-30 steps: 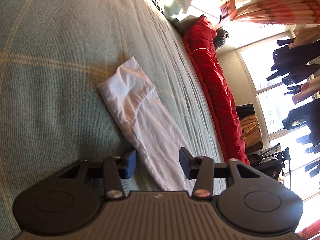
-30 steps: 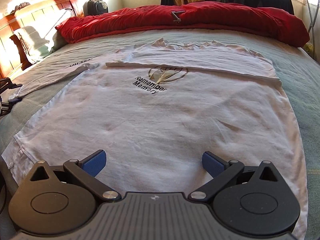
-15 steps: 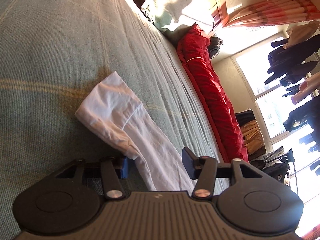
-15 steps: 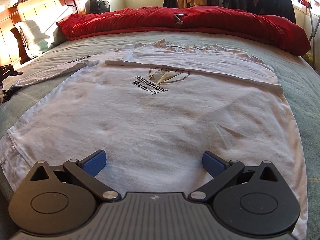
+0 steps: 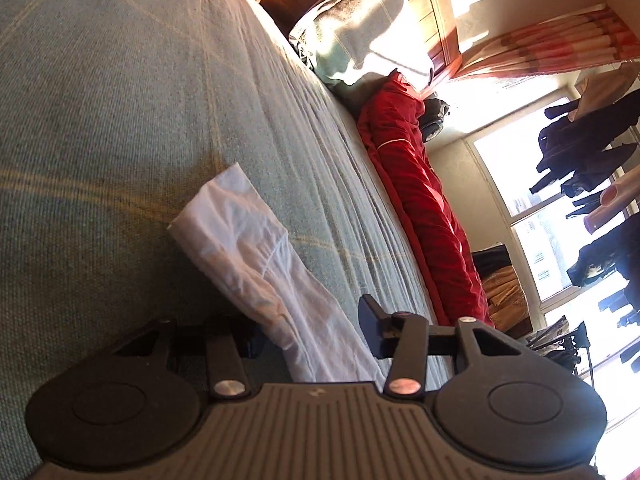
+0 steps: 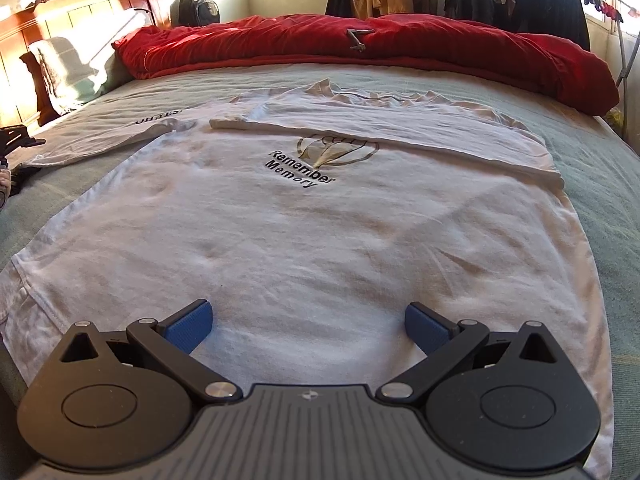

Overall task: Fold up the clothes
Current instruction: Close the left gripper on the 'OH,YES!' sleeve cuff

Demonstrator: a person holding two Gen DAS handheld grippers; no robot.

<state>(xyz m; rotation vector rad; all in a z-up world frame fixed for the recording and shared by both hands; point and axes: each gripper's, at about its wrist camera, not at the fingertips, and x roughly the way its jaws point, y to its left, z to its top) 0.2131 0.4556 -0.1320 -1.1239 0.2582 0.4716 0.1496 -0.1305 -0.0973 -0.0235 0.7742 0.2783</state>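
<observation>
A white long-sleeve shirt [image 6: 304, 232] with black "Remember Memory" print lies flat on the green bedspread [image 6: 600, 160]. Its right sleeve is folded across the chest; its left sleeve [image 6: 104, 136] stretches out to the left. My right gripper [image 6: 308, 326] is open, just above the shirt's hem. In the left wrist view the sleeve's cuff end [image 5: 248, 248] lies on the bedspread [image 5: 100, 120]. My left gripper [image 5: 308, 332] is open, its jaws on either side of the sleeve, with the left finger under the sleeve's edge. My left gripper's tip also shows at the far left edge of the right wrist view [image 6: 12, 140].
A red duvet [image 6: 360, 48] is bunched along the bed's far side. A pillow [image 6: 76, 68] leans on the wooden headboard [image 6: 48, 20]. A backpack [image 6: 194, 8], a drying rack with dark clothes [image 6: 540, 0] and windows stand beyond the bed.
My left gripper has moved forward along the sleeve, so its jaws now straddle the sleeve and its left finger is under the edge. My right gripper has barely moved.
</observation>
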